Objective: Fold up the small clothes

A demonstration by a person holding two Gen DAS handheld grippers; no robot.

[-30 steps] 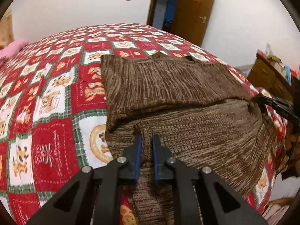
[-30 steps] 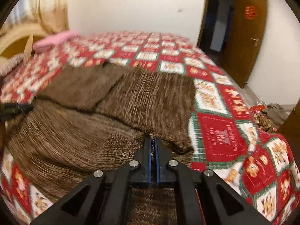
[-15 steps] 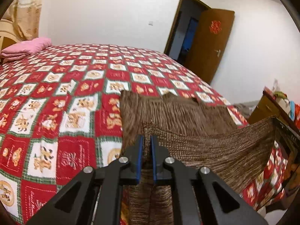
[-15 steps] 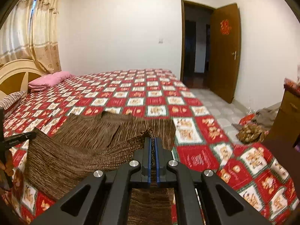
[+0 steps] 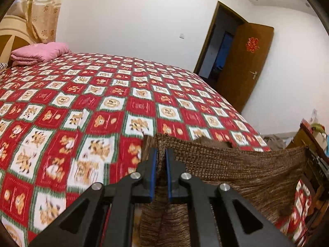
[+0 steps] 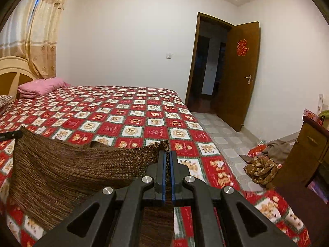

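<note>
A brown knitted garment (image 5: pixel 236 170) lies near the front edge of the bed, its near hem lifted and stretched between my two grippers. My left gripper (image 5: pixel 161 154) is shut on the hem's left corner. My right gripper (image 6: pixel 167 156) is shut on the right corner of the same garment (image 6: pixel 72 170). The right gripper's tip shows at the right edge of the left wrist view (image 5: pixel 317 161). The left gripper's tip shows at the left edge of the right wrist view (image 6: pixel 10 136). The lifted cloth hides the part of the garment behind it.
The bed (image 5: pixel 102 94) has a red, white and green checked cover. A folded pink blanket (image 6: pixel 41 86) lies by the headboard. A wooden cabinet (image 6: pixel 312 150) and a heap of clothes on the floor (image 6: pixel 263 164) are to the right. An open door (image 6: pixel 238 74) is beyond.
Both grippers have risen and tilted up with the hem, lifting the garment's near part off the bed. Less of the flat garment shows now.
</note>
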